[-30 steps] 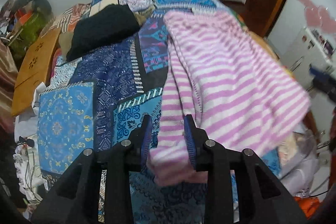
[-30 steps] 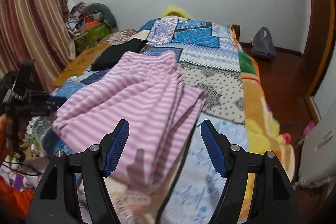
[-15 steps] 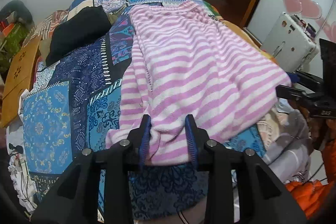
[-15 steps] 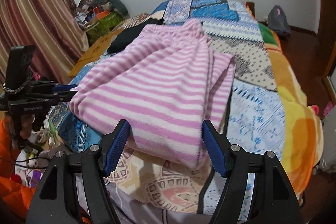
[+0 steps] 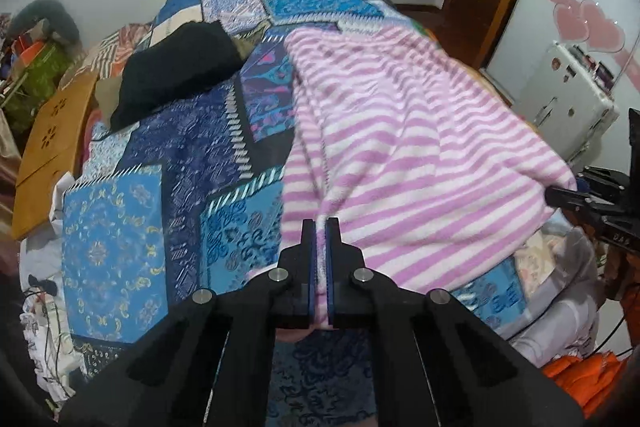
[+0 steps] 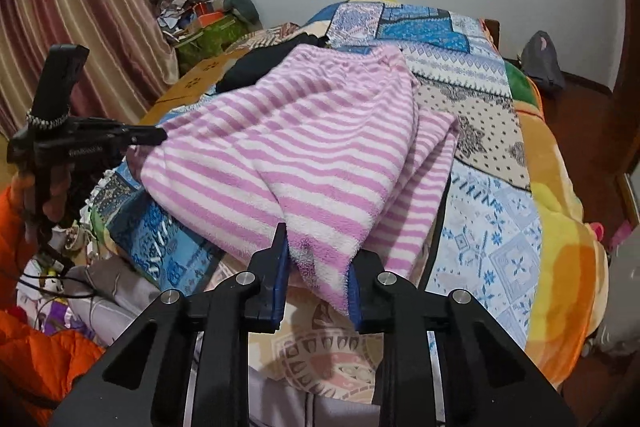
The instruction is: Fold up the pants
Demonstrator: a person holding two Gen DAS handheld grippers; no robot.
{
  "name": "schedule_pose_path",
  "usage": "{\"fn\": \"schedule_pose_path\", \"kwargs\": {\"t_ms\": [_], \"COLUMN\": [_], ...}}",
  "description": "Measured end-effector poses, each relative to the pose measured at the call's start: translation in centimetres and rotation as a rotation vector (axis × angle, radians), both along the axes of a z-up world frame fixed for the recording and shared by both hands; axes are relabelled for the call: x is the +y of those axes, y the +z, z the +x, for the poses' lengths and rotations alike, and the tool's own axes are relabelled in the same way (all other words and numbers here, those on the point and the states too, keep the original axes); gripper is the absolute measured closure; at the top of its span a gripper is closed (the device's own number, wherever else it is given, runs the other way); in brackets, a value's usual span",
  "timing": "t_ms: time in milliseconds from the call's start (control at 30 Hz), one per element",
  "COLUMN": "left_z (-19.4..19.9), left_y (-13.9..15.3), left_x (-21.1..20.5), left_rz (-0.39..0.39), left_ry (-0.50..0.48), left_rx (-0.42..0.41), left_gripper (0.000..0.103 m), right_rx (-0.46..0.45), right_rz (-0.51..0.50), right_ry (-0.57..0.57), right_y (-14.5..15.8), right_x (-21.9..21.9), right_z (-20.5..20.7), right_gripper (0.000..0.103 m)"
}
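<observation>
Both grippers pinch the near hem of the striped pants.

The left gripper point(image 5: 320, 227) clamps one corner of the pants point(image 5: 400, 147); the right gripper point(image 6: 320, 243) has just closed on the other. Beyond, they lie across the patchwork bedspread point(image 5: 160, 155).

Black garment point(image 5: 176, 67) on patchwork bedspread point(image 5: 116, 247)

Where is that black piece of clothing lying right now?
In the left wrist view the black garment lies on the patchwork bedspread, up left of the striped pants, beside the wooden board at the bed's edge.
</observation>
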State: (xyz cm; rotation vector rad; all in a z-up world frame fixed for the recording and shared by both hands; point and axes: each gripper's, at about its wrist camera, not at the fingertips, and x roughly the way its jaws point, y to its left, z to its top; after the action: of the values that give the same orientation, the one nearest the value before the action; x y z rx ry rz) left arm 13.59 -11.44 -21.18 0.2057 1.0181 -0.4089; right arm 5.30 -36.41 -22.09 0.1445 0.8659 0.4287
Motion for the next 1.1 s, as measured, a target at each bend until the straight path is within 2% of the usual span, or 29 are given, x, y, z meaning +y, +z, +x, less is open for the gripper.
{"fn": "schedule_pose_path", "kwargs": {"t_ms": [133,200,267,367,433,600,667,733,933,1100], "left_z": [-0.1,0.4,0.8,1.8,3.0,6.3,8.1,9.5,14.7,18.2], "left_y": [-0.6,0.2,1.4,3.6,4.8,5.7,5.5,5.1,2.4,-1.0], "left_x": [0.2,0.9,1.7,2.7,2.9,1.3,0.2,-0.6,-3.6,-5.7], "left_rz": [0.024,0.000,-0.010,-0.041,-0.049,-0.035,-0.038,-0.035,-0.047,-0.046], "left_ry": [-0.007,0.017,0.054,0.082,0.091,0.076,0.064,0.052,-0.013,-0.071], "left_rx": [0.012,0.016,0.004,-0.035,-0.062,-0.105,-0.110,-0.117,-0.045,0.035], "left_gripper": [0.095,0.091,0.091,0.090,0.083,0.074,0.067,0.059,0.059,0.059], "right_rx": [0.050,0.055,0.051,0.024,-0.012,-0.084,-0.099,-0.108,-0.098,-0.016], "right_rz": [0.027,0.028,0.011,-0.006,-0.008,-0.023,-0.036,-0.053,-0.037,-0.012], "right_ry": [-0.022,-0.034,-0.048,-0.081,-0.111,-0.144,-0.146,-0.132,-0.090,-0.073], "right_y": [-0.6,-0.1,0.6,2.3,3.6,5.2,5.5,5.4,3.7,0.4], "right_x": [-1.0,-1.7,-2.2,-3.4,-4.3,-5.1,-4.9,-4.5,-3.7,-3.0], "right_z": [-0.3,-0.3,-0.2,0.0,0.4,2.7,4.2,6.4,12.6,17.9], "right_gripper": [0.079,0.076,0.071,0.069,0.066,0.051,0.047,0.047,0.047,0.047]}}
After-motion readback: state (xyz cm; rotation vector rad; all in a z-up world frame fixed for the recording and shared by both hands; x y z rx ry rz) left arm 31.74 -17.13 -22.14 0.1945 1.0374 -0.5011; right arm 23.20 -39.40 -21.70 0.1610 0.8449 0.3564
